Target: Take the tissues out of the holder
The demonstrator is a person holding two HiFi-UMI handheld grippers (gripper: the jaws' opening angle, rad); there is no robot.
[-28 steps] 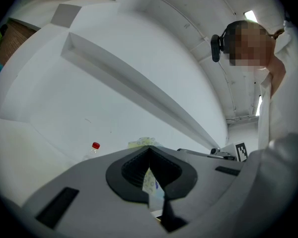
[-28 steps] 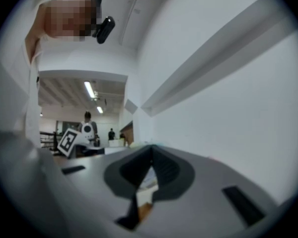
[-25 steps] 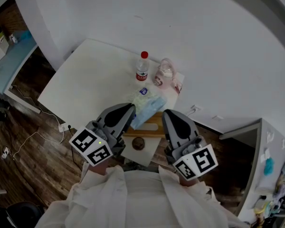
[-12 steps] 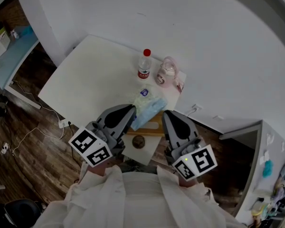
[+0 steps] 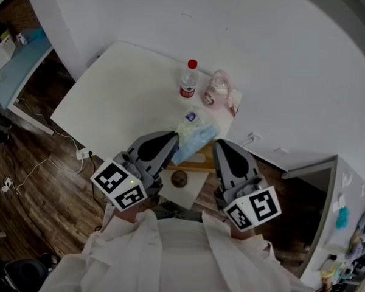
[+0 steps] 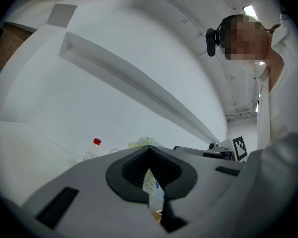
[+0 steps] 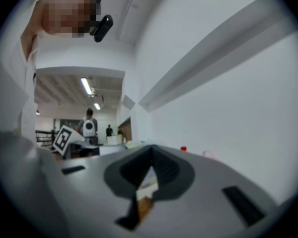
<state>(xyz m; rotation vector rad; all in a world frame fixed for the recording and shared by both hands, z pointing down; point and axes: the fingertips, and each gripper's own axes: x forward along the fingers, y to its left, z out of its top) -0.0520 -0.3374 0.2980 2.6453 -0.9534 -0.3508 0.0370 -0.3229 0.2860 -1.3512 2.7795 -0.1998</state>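
A pack of tissues (image 5: 193,134), pale green and blue, lies tilted in a low wooden holder (image 5: 194,161) at the table's near edge. My left gripper (image 5: 172,139) is shut, its tip just left of the pack and apparently empty. My right gripper (image 5: 219,146) is also shut and empty, to the right of the holder. In the left gripper view the closed jaws (image 6: 149,150) cover most of the pack (image 6: 152,183), which shows through the slit below the tip. In the right gripper view the gripper (image 7: 150,151) is shut, with a strip of the wooden holder (image 7: 145,203) below.
On the white table (image 5: 115,96) behind the pack stand a clear bottle with a red cap (image 5: 188,83) and a pink object (image 5: 218,91). A small round brown thing (image 5: 179,177) lies on a white sheet by the holder. White walls close off the back and right; people stand far off (image 7: 89,125).
The head view has drifted slightly, so the table sits a little lower and to the right. Both grippers stay shut beside the tissue pack, almost unmoved.
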